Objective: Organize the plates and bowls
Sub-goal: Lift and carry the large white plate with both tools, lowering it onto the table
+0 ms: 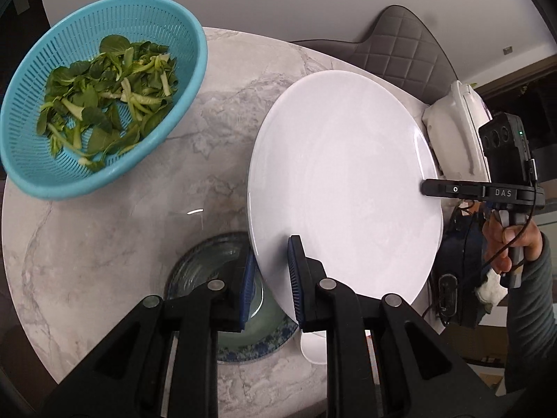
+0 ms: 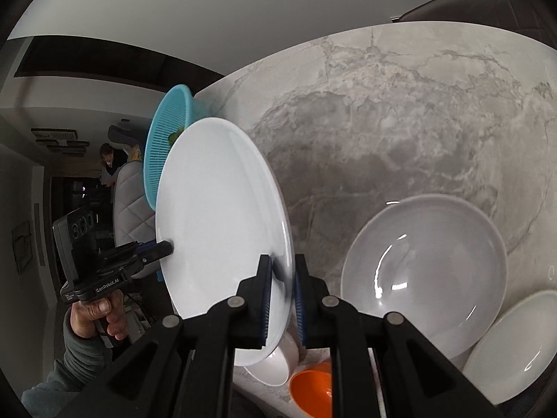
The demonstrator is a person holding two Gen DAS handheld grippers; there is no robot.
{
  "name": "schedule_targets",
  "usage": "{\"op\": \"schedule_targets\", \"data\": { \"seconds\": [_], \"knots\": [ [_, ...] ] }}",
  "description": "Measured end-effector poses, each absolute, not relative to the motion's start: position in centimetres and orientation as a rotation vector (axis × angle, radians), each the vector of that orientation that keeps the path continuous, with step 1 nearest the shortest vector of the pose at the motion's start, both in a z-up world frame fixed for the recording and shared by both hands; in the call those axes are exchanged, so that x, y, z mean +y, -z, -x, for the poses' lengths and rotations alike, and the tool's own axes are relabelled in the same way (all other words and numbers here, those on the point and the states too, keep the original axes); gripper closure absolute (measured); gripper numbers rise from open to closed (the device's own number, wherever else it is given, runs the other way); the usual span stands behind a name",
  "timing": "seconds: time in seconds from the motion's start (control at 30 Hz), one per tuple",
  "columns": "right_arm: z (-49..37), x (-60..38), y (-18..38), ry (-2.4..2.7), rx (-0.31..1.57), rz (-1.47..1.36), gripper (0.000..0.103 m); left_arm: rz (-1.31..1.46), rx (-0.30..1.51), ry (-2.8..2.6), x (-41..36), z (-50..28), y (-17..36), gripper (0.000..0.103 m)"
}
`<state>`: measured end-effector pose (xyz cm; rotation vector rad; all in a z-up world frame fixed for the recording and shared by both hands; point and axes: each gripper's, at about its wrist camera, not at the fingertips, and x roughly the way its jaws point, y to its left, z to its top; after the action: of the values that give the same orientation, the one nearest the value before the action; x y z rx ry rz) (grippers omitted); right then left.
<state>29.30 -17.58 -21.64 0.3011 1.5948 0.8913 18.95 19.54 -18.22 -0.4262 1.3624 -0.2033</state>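
Grippers clamp opposite rims of one large round white ceramic plate: left gripper bottom centre, right gripper likewise; plate tilted above the marble bench.

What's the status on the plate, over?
Both grippers, left and right, shut on white plate rim. Plate held above table. Glass bowl underneath.

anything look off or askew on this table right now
Nothing is spilled or broken. The only odd thing is the large white plate: it is off the marble table, tilted, with the left gripper and the right gripper each clamped on its rim. The greens sit inside the blue colander.
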Motion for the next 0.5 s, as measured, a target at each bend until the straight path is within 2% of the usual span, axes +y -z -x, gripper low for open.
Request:
{"op": "schedule_targets", "data": {
  "seconds": [0.23,0.5],
  "knots": [
    [-21.3,-18.1,19.8,-0.910,1.573,-0.322,0.088,0.411,1.351,0.188,18.9,-8.1,16.3,0.086],
    [-11.5,-17.6,21.3,-0.870,1.612,-0.383,0.088,0.427,1.379,0.187,18.4,4.3,17.0,0.087]
  ]
}}
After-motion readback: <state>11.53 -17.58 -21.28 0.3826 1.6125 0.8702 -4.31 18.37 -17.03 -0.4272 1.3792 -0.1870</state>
